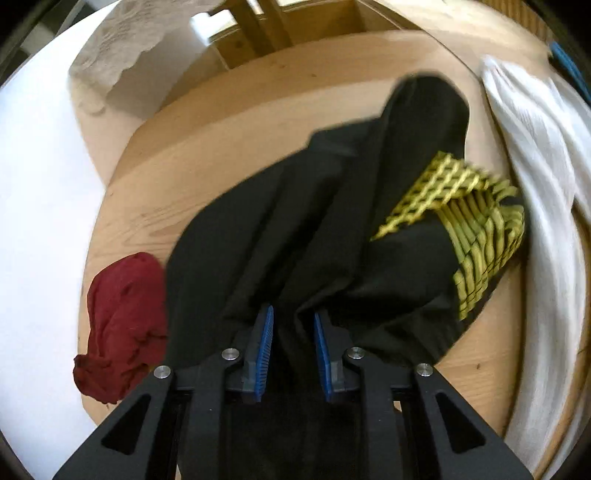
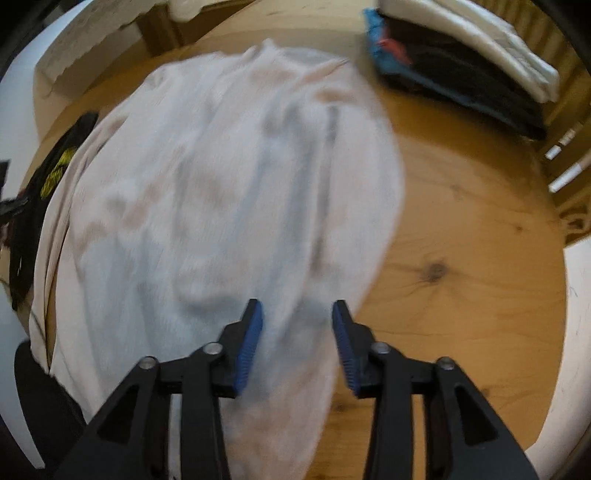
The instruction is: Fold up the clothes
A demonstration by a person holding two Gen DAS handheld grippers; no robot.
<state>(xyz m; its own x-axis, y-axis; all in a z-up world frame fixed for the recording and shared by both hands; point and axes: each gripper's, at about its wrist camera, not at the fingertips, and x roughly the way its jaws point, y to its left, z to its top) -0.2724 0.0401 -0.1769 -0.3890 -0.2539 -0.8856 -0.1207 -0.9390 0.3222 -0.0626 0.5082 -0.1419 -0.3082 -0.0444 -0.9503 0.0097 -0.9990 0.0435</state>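
A black garment (image 1: 314,221) with a yellow pattern (image 1: 476,229) lies bunched on the round wooden table (image 1: 221,184). Its folds run in between the blue pads of my left gripper (image 1: 293,317), which is shut on a thick bunch of it. In the right wrist view, a white garment (image 2: 221,184) is spread over the table (image 2: 461,258) and is blurred by motion. My right gripper (image 2: 297,310) hovers over its near end, open, with cloth showing between the fingers and running under them. The black garment (image 2: 44,184) shows at the left edge there.
A dark red cloth (image 1: 122,325) lies crumpled at the table's left edge. The white garment (image 1: 535,184) borders the black one on the right. A stack of folded clothes (image 2: 461,66) sits at the back right. Wooden chair parts (image 1: 251,33) stand beyond the table.
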